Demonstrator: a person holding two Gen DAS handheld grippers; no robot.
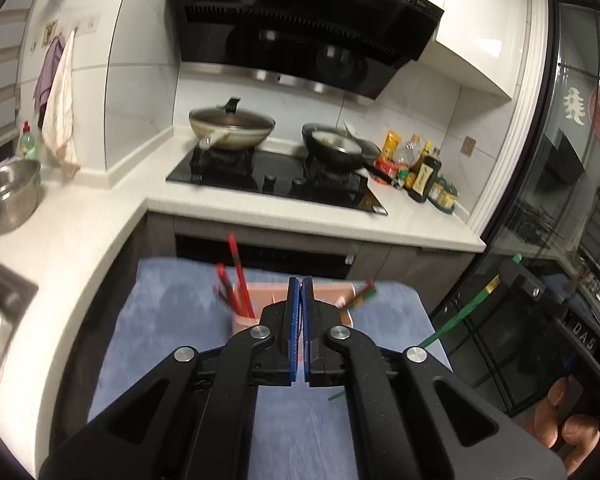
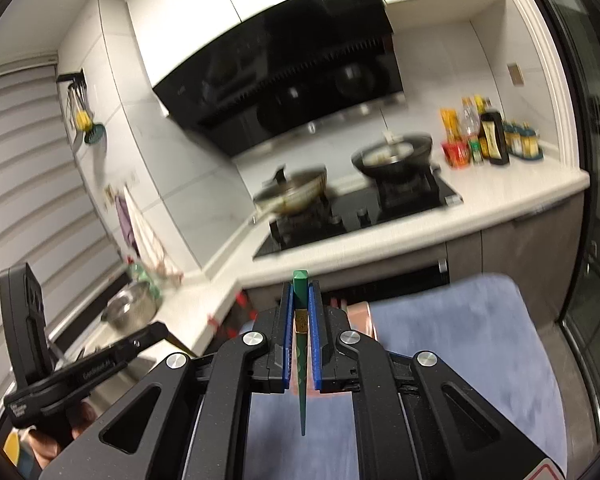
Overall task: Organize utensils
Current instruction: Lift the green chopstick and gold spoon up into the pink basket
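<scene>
My right gripper (image 2: 300, 292) is shut on a green chopstick (image 2: 301, 360) that runs between its blue pads, thick end forward, thin tip pointing back. The same chopstick (image 1: 466, 310) shows at the right of the left wrist view, held above the blue cloth (image 1: 160, 328). My left gripper (image 1: 301, 286) is shut and empty, above a pink utensil holder (image 1: 246, 320). Red chopsticks (image 1: 236, 276) stand in the holder's left compartment. A green and red utensil (image 1: 362, 296) sticks out at its right end. In the right wrist view the holder (image 2: 360, 312) is mostly hidden behind my fingers.
A white L-shaped counter (image 1: 420, 224) carries a black hob (image 1: 276, 180) with a lidded wok (image 1: 232, 126) and a dark pan (image 1: 338, 148). Sauce bottles (image 1: 424, 172) stand at the right. A steel bowl (image 1: 8, 196) and a sink (image 1: 0, 316) lie at the left.
</scene>
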